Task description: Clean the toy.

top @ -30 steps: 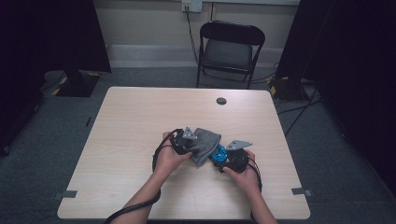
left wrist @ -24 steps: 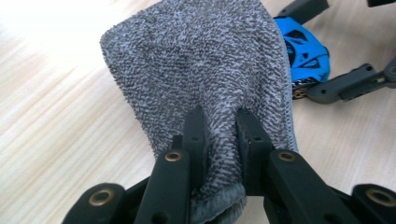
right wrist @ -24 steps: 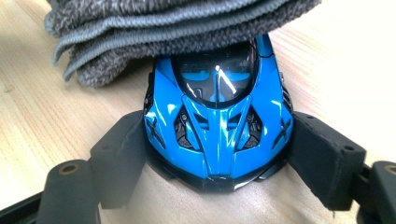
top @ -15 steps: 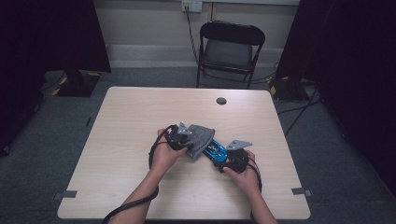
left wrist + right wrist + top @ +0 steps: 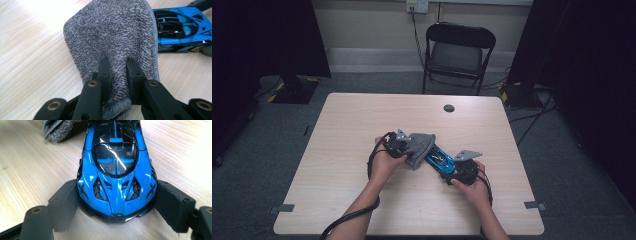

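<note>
A blue toy race car (image 5: 440,161) lies at the middle of the wooden table (image 5: 337,130). My right gripper (image 5: 457,167) is shut on one end of the toy car (image 5: 116,167), with a jaw pressed against each side. My left gripper (image 5: 404,143) is shut on a folded grey terry cloth (image 5: 421,146). In the left gripper view the cloth (image 5: 112,37) spreads out ahead of my left gripper (image 5: 117,67), and the car (image 5: 180,27) lies just beyond it at the right. The cloth (image 5: 58,130) rests against the car's far end in the right gripper view.
A small black round piece (image 5: 449,108) sits near the table's far edge. A black folding chair (image 5: 459,50) stands behind the table. Bare table stretches to the left and in front of the hands.
The left gripper has drawn the cloth up and to the left along the car, so more of the blue body shows. The right gripper has stayed put on the car.
</note>
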The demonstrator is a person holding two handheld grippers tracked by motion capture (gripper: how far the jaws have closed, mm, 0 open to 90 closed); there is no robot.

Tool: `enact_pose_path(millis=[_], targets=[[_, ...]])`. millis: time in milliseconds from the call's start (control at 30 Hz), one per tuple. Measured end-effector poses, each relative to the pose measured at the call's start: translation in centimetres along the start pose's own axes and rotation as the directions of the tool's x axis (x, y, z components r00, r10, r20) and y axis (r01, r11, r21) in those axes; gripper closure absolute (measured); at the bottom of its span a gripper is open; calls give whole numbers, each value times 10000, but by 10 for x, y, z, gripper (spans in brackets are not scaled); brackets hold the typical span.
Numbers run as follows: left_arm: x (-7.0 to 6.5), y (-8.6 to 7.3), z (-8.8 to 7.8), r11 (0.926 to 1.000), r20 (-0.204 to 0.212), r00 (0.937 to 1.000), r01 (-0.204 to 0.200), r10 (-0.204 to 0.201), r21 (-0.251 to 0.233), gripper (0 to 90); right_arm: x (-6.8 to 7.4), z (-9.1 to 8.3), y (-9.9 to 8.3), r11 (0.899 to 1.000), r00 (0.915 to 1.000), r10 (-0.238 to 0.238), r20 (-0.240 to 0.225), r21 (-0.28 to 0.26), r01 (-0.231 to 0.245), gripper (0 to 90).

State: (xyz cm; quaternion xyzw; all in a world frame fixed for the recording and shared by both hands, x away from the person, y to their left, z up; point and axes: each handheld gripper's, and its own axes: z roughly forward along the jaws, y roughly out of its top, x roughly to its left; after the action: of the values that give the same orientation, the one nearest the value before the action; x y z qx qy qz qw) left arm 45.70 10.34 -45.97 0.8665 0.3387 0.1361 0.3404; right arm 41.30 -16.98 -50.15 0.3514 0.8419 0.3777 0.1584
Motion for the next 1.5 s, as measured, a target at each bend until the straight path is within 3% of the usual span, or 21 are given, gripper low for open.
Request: enact_pose_path(millis=[267, 500, 733, 900, 1000, 1200, 1500], targets=[[4, -1, 0, 9999, -12, 9999, 126, -126, -10, 763, 0, 0, 0, 10000, 10000, -2, 0, 0, 2, 229], [11, -6, -3, 9998, -282, 9994, 209, -207, 77, 762, 0, 0, 0, 10000, 10000, -1, -1, 0, 1, 229], [22, -15, -17, 9986, -675, 9964, 494, -505, -173, 761, 0, 0, 0, 10000, 10000, 1, 1, -1, -1, 229], [23, -15, -27, 9985, -774, 9961, 387, -416, -380, 761, 0, 0, 0, 10000, 10000, 2, 1, 0, -2, 229], [20, -14, -34, 9975, -641, 9972, 358, -397, -603, 761, 0, 0, 0, 10000, 10000, -1, 0, -2, 1, 229], [0, -1, -43, 9944, -187, 9997, -190, 172, -1039, 760, 0, 0, 0, 10000, 10000, -1, 4, 1, 1, 229], [-25, 8, -44, 9880, 174, 9967, -766, 796, -1343, 759, 0, 0, 0, 10000, 10000, 0, 4, 4, 0, 229]])
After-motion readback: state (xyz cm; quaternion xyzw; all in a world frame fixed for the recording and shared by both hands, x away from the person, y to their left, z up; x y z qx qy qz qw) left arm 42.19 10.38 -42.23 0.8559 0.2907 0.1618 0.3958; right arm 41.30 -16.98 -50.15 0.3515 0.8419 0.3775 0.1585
